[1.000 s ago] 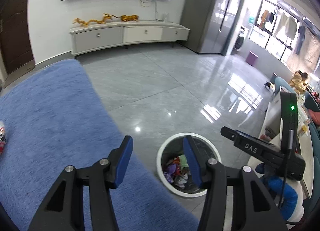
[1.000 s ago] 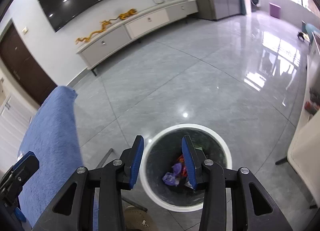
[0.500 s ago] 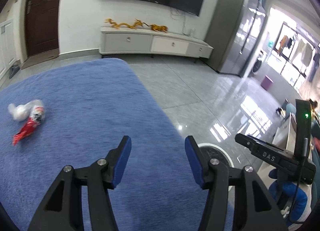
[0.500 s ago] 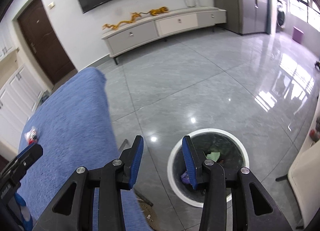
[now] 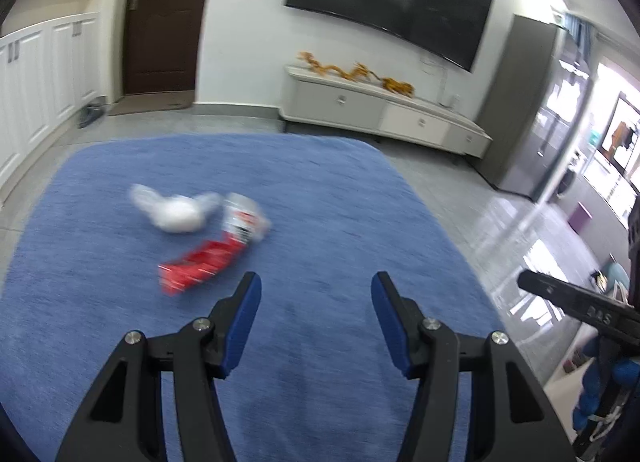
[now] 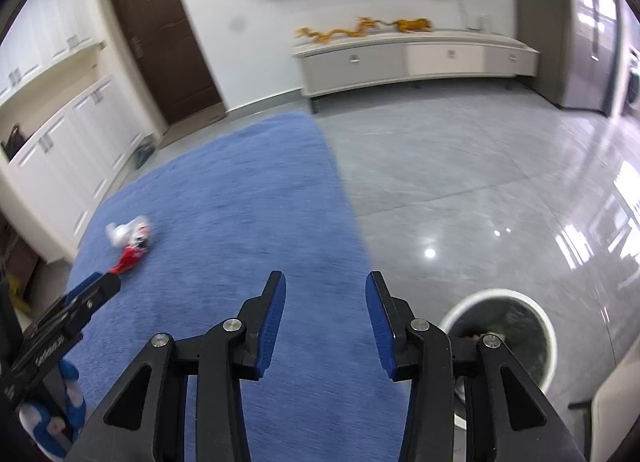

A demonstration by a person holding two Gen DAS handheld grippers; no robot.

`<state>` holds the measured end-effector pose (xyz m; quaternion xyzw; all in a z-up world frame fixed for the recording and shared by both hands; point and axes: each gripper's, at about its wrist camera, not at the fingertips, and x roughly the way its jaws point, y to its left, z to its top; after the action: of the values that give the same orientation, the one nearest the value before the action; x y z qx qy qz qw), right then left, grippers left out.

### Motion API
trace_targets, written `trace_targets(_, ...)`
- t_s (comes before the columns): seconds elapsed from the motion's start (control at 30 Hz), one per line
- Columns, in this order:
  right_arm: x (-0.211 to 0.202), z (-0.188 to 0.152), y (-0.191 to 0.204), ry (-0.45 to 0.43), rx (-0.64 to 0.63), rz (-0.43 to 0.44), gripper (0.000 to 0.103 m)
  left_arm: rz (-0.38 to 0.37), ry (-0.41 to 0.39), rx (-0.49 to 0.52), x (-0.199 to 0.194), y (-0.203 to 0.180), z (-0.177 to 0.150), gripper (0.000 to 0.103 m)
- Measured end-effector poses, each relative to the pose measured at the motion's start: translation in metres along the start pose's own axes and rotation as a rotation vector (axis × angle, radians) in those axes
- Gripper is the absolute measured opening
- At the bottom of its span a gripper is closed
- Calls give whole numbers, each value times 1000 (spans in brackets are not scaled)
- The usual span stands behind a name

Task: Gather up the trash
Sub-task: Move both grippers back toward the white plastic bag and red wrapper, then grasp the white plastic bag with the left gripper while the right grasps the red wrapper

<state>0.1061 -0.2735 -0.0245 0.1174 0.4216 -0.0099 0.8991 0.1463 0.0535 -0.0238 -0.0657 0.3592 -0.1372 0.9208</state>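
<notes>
A red and white snack wrapper and a crumpled white plastic bag lie together on the blue table cover, blurred by motion. My left gripper is open and empty, above the cover, just right of and nearer than the wrapper. My right gripper is open and empty over the cover's right edge. In the right wrist view the wrapper and bag lie far left, and the white-rimmed bin stands on the floor at lower right, trash inside partly hidden by my finger.
Grey tiled floor lies right of the table. A white TV cabinet with orange dragon figures stands by the far wall under a TV. A brown door and white cupboards are at the left. The left gripper's body shows lower left.
Both grippers have swung left from over the bin to over the blue table. The wrapper and bag have come into view ahead of the left gripper. Both stayed open.
</notes>
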Motion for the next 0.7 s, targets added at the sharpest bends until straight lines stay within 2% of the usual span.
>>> trace_targets(0.1,11,7,30,20,-51,54,45,54,-19,-51,3,34,15,61)
trace_targets(0.27,29,20,81,61,-125,172,47,100,-16,-185,19,97,35,62)
trace_targets(0.4,47,26,116,107,-168,259,48,51,34,-320,46,144,40,62)
trace_targets(0.47,58,28,132,131,-173,304,48,25,39,-366,53,156,40,62)
trace_targets(0.57,77,31,153,165,-172,349,48,-19,45,-408,69,169,44,62)
trace_targets(0.7,105,34,174,216,-155,406,50,-23,62,-449,90,181,52,62)
